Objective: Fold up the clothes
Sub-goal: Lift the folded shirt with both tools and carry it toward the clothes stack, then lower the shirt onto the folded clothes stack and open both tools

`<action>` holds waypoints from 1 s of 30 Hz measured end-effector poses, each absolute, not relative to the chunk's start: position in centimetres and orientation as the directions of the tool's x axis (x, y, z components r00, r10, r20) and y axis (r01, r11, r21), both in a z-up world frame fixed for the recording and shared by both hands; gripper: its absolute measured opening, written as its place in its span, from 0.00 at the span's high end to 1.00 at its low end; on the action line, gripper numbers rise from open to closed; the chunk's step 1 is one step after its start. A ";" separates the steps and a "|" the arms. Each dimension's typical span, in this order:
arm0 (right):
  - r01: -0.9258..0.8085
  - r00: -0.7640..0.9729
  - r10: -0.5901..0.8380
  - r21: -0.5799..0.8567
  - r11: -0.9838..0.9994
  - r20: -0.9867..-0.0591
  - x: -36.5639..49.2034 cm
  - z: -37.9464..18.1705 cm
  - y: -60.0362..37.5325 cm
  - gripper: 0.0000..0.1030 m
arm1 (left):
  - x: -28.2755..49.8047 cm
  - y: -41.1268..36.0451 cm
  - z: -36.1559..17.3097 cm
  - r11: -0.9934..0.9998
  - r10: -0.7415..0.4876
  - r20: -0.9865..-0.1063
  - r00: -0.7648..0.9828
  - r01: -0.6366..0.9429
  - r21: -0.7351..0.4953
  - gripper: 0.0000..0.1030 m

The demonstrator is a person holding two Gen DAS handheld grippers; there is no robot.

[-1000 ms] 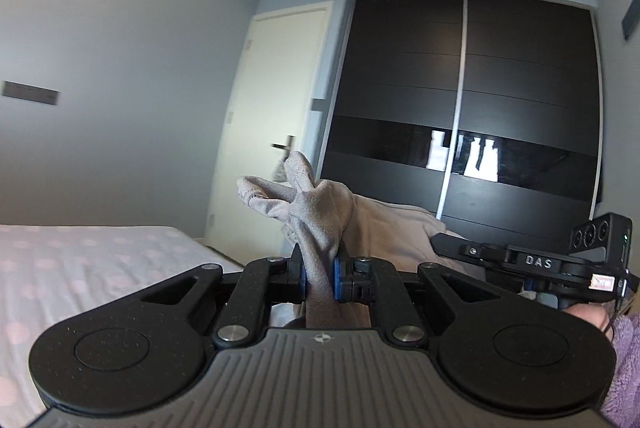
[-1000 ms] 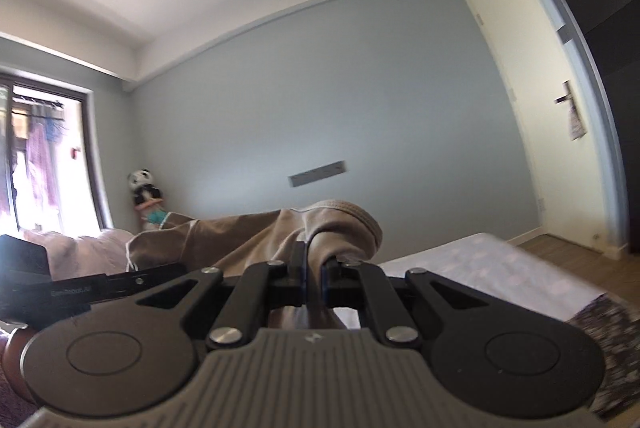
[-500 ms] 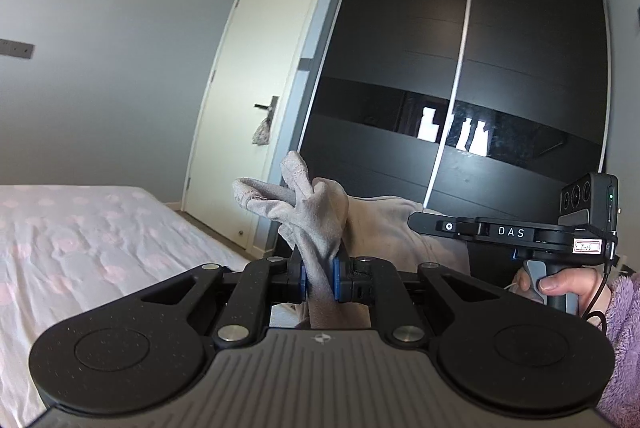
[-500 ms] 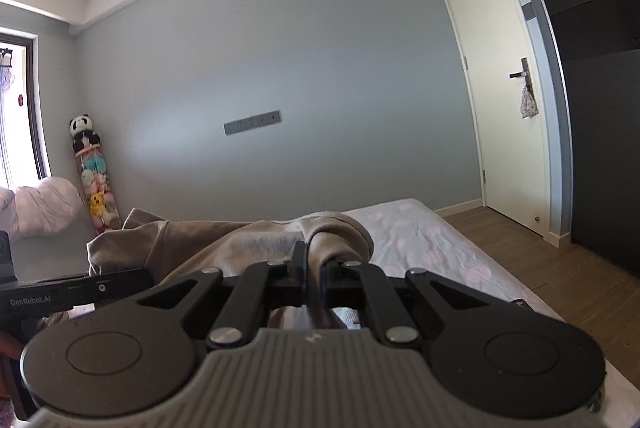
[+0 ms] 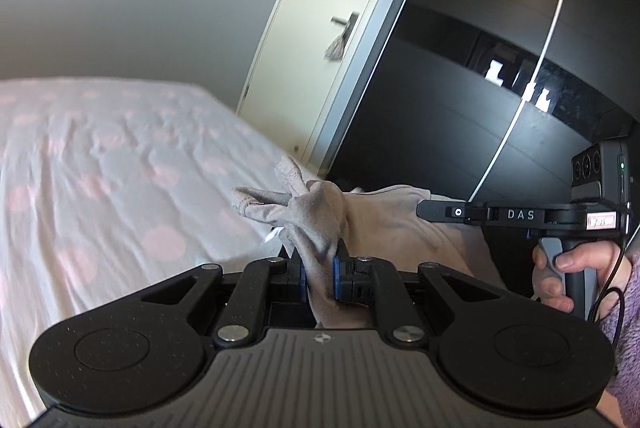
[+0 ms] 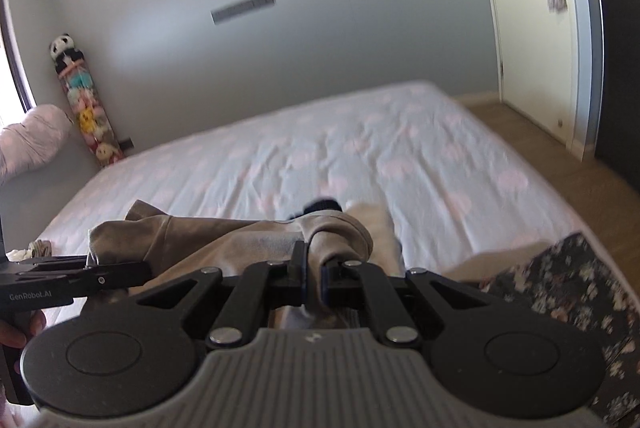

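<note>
Our left gripper (image 5: 320, 278) has its jaws clamped narrow on a bunched edge of the beige garment (image 5: 316, 216), blue pads pinching the cloth, loose flaps sticking up toward 11 o'clock above the jaws; our right gripper (image 6: 314, 278) likewise has its jaws closed tight on a rolled hem of the same garment (image 6: 224, 240), fabric bulging over the pads at 12 o'clock; so both hold cloth, neither is wide; from the left wrist view the garment runs out toward 3 o'clock to where the right gripper body and our right hand (image 5: 568, 276) on its handle show, and from the right wrist view it stretches toward 9 o'clock to the left gripper frame; cloth hangs between the two grippers, raised off the bed (image 6: 360, 147), not laid flat; we judge the task early: garment picked up by two points along one edge, no fold visible, no crease line set; what is left, as we read it: lower and spread the piece on the spotted sheet, then make the folds; whether any part of the garment already touches the mattress we cannot tell, lower part hidden under the gripper bodies; a small dark item (image 6: 322, 205) sits just past the right jaws at 12 o'clock, too blurred to name; a dark floral cloth (image 6: 576, 280) lies at 3 o'clock near the bed edge, apparently another piece waiting; door (image 5: 304, 27) and black wardrobe (image 5: 500, 67) beyond at 1 o'clock.
</note>
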State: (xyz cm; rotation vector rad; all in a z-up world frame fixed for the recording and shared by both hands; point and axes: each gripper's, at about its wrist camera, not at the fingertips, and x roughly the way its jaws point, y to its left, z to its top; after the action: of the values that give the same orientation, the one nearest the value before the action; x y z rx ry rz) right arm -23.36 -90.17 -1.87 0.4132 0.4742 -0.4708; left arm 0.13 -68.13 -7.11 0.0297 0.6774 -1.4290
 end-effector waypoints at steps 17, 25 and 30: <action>0.613 0.771 -0.141 0.665 0.427 -0.621 -22.6 -3.4 -96.1 0.50 | 1.5 -68.1 -7.3 0.151 -0.861 -0.499 -0.097 0.889 -0.433 0.88; 0.568 0.798 -0.164 0.634 0.525 -0.579 -20.7 -1.3 -95.0 0.86 | 1.6 -67.5 -7.2 0.146 -0.877 -0.471 -0.094 0.882 -0.449 0.86; 0.425 0.859 -0.140 0.533 0.732 -0.493 -20.0 1.6 -92.6 0.93 | 1.2 -66.3 -6.9 0.127 -0.905 -0.418 -0.073 0.893 -0.432 0.88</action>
State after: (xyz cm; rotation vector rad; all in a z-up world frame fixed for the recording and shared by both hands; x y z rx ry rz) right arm -20.02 -92.59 1.56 0.6839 0.4441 -0.3221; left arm 1.18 -66.34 -6.93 -0.0225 0.7111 -1.4826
